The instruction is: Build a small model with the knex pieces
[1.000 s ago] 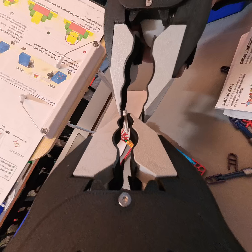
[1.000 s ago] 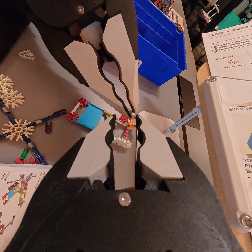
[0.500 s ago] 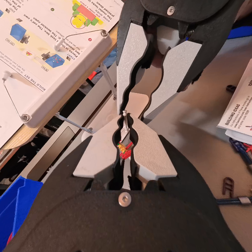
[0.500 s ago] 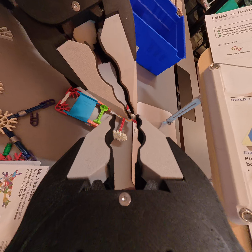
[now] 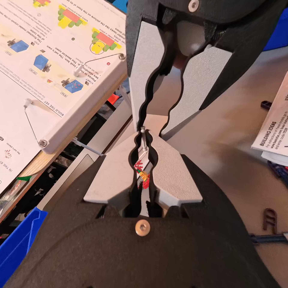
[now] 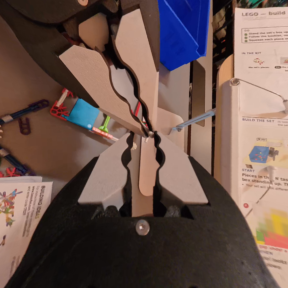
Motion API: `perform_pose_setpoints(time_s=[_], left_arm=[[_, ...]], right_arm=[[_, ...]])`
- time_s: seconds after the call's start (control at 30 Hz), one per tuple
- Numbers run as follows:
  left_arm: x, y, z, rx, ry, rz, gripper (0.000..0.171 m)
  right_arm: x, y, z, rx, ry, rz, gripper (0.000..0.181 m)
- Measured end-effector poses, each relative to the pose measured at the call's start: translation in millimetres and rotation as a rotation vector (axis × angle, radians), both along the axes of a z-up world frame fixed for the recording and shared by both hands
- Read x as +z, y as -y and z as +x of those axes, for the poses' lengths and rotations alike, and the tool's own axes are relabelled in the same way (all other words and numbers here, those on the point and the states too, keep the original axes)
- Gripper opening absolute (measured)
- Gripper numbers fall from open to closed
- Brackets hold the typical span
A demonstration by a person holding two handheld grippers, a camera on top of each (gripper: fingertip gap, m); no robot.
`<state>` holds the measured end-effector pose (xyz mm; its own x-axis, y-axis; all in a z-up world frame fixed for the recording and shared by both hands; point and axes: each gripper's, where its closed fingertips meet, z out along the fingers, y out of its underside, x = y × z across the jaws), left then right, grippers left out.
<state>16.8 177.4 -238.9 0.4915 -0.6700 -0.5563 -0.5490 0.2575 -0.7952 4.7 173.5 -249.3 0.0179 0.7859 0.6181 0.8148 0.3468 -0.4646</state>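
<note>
Left gripper [image 5: 143, 134] is clamped on a short white rod [image 5: 144, 140]. Right gripper [image 6: 143, 134], jaws parted, meets its tip. Only the right wrist view shows the blue-panelled model [image 6: 82, 114] on the table [image 6: 39, 145].

blue bin [image 6: 179, 35], white rod [image 5: 143, 138], cyan panel [image 6: 82, 113]

Tan surface [image 6: 46, 155], matte, under warm dim light. Pale metal panel [image 6: 174, 96] at its far edge, with a dark slot. Beyond that edge, a wooden board [image 5: 39, 163] carrying a white instruction panel [image 5: 46, 65]. Blue plastic bin [image 6: 179, 31] near the far edge. Dark clutter below the board, indistinct.
</note>
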Motion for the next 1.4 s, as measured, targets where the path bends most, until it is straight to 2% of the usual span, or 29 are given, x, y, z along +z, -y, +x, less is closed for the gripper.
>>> perform_pose_setpoints(time_s=[0.1, 0.2, 0.47, 0.7, 0.83, 1.0, 1.13, 1.4], left_arm=[[4.9, 2.0, 1.0, -0.012, 0.024, 0.007, 0.002], [12.6, 7.0, -2.9, -0.046, 0.07, -0.009, 0.002], [33.0, 15.1, -12.5, -0.256, 0.319, -0.177, 0.003], [41.2, 22.0, -11.2, -0.272, 0.245, 0.044, 0.003], [39.9, 15.6, -13.7, -0.212, 0.147, 0.189, 0.003], [42.3, 10.9, -11.8, -0.139, 0.096, 0.31, 0.003], [40.0, 12.1, -9.2, -0.131, 0.075, 0.354, 0.003], [42.7, 10.7, -9.6, -0.113, 0.052, 0.42, 0.002]], right_arm=[[4.9, 1.6, 1.6, -0.037, 0.058, 0.003, 0.024], [12.5, 6.3, -2.7, -0.076, 0.022, -0.013, 0.024], [32.5, 11.6, -14.1, -0.178, -0.234, -0.125, 0.024], [38.6, 16.2, -10.1, -0.124, -0.391, -0.282, 0.018], [49.9, 24.0, -7.3, -0.085, -0.48, -0.398, 0.018], [55.5, 20.4, -4.7, -0.124, -0.582, -0.525, 0.021], [50.8, 23.6, -11.4, -0.125, -0.62, -0.627, 0.028], [58.6, 21.3, -8.4, -0.09, -0.75, -0.769, 0.022]])
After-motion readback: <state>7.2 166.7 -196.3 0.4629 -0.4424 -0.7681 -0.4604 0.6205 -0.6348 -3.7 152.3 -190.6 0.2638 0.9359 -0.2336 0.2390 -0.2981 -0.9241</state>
